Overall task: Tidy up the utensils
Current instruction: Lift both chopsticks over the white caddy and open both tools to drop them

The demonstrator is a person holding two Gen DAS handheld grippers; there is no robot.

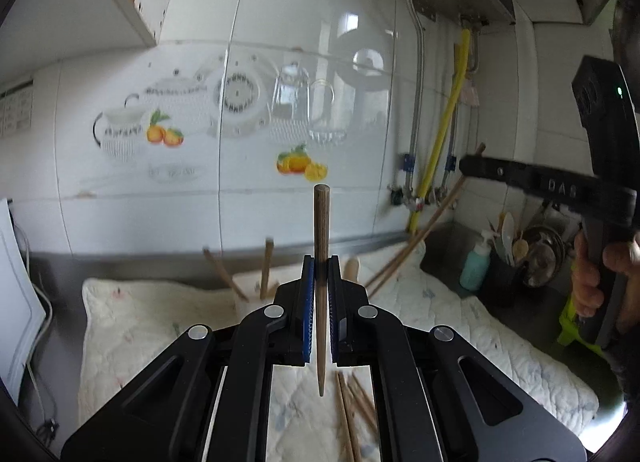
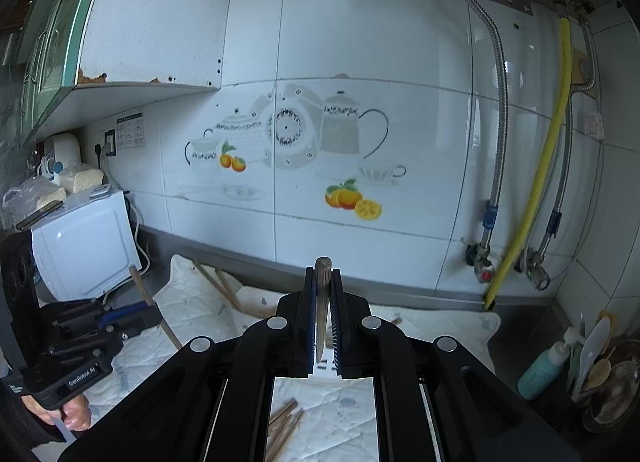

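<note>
Carrying: left gripper [image 1: 321, 262] and right gripper [image 2: 322, 276] each clamp one chopstick [image 1: 321, 262]; next we drop both into the cup [image 1: 250, 296] at the mat's [image 1: 120, 326] back edge.

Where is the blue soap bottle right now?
The blue soap bottle stands at the counter's far right, beside the dark utensil holder, below the yellow hose.

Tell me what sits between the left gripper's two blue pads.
A single wooden chopstick stands upright between the left gripper pads, thick end up and tip pointing down at the quilted mat; the left wrist view shows it.
</note>
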